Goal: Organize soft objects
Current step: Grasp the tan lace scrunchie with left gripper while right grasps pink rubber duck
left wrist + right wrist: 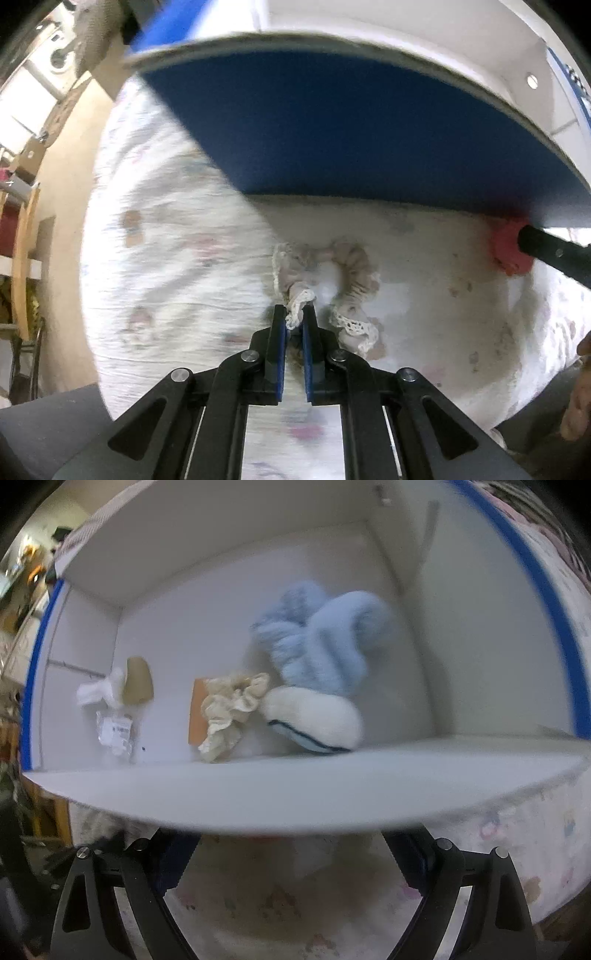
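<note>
- Left wrist view: the left gripper was closed on the near loop of a lace-trimmed scrunchie, whose lace edge bunched up between the blue pads.
- The rest of the scrunchie lay on the floral bedsheet, straight ahead of the fingers and trailing a little to their right, near the blue box wall.
- At the right edge of the sheet a red soft item sat at the tip of the other tool's black finger, just under the box wall; whether it was being gripped could not be told here.
- Right wrist view: the right gripper stood with its jaws spread wide, their tips hidden under the near flap of the white box.
- Inside the box lay a cream scrunchie on an orange card, a white plush and a pale blue plush towards the back right, and a small white bow at the left wall.
- Judgement: the held scrunchie was below and in front of the box opening, so the left hand, the nearer one, would need to lift it up and over the rim.
</note>
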Demonstrator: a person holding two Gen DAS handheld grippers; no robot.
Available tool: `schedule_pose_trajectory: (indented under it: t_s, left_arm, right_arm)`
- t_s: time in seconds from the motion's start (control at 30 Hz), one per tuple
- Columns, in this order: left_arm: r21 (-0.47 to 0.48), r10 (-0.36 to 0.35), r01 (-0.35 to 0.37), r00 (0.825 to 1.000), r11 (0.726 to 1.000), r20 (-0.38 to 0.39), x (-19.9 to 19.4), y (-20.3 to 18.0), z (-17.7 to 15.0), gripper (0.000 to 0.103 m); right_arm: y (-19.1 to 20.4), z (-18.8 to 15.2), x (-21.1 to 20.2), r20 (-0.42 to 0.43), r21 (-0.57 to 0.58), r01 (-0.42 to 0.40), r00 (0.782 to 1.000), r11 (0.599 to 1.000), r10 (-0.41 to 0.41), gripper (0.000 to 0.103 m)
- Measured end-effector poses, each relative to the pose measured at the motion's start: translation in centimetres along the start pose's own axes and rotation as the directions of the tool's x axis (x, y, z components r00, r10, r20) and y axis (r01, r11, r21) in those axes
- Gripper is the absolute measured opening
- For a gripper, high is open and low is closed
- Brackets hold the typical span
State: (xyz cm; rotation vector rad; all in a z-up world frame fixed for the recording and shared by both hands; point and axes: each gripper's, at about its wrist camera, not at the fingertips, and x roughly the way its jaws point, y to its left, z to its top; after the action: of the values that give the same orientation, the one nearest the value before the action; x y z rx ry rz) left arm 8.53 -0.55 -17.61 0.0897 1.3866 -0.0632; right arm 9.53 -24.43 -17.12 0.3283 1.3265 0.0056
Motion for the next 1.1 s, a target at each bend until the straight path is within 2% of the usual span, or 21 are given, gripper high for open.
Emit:
schedule_pose_trajectory:
  t_s: [0.17, 0.3, 0.33, 0.4, 0.47, 0.5, 0.8, 0.9, 1.1]
  left_arm:
    - [-0.028, 0.02, -0.02, 1.0, 0.999, 0.024, -0.5, 1.9, 0.0, 0.008]
    - [-0.021, 0.027, -0.026, 0.999, 0.999, 0.028, -0.7, 2.6, 0.2, 0.008]
    - [-0.017, 0.029, -0.029, 0.999, 0.999, 0.03, -0.8, 0.9, 0.1, 0.008]
    - [-0.008, 0.035, -0.035, 0.999, 0.999, 0.037, -0.9, 0.7, 0.1, 0.008]
    - [-0.002, 0.042, -0.041, 0.998, 0.999, 0.044, -1.0, 0.6, 0.1, 0.008]
    - [-0.002, 0.043, -0.043, 0.998, 0.999, 0.047, -0.8, -0.3, 0.0, 0.008]
    - [-0.007, 0.041, -0.041, 0.994, 0.999, 0.106, -3.4, 0.1, -0.9, 0.008]
    - [0.015, 0.068, -0.072, 0.984, 0.997, 0.165, -5.2, -0.3, -1.2, 0.008]
    - [0.041, 0.061, -0.074, 0.961, 0.996, 0.271, -9.0, -0.7, -2.0, 0.008]
  right_arm:
    - [1.4, 0.5, 2.2, -0.032, -0.029, 0.043, 0.999, 0.999, -0.044, 0.098]
    - [2.0, 0.5, 3.0, -0.025, -0.064, 0.07, 0.997, 0.995, -0.072, 0.096]
    - [2.0, 0.5, 3.0, -0.018, -0.069, 0.068, 0.997, 0.995, -0.069, 0.09]
    - [2.2, 0.4, 3.1, -0.017, -0.076, 0.071, 0.997, 0.995, -0.072, 0.081]
    - [2.3, 0.5, 3.0, -0.013, -0.09, 0.072, 0.997, 0.993, -0.074, 0.063]
    - [2.3, 0.5, 2.8, -0.01, -0.094, 0.069, 0.997, 0.993, -0.07, 0.047]
    - [1.4, -1.2, 0.8, 0.002, -0.096, 0.023, 1.0, 0.995, -0.023, 0.047]
    - [1.7, -2.0, -0.2, 0.012, -0.101, 0.002, 1.0, 0.995, -0.001, 0.047]
    - [1.2, -4.4, -2.9, 0.024, -0.109, -0.05, 0.998, 0.993, 0.052, 0.047]
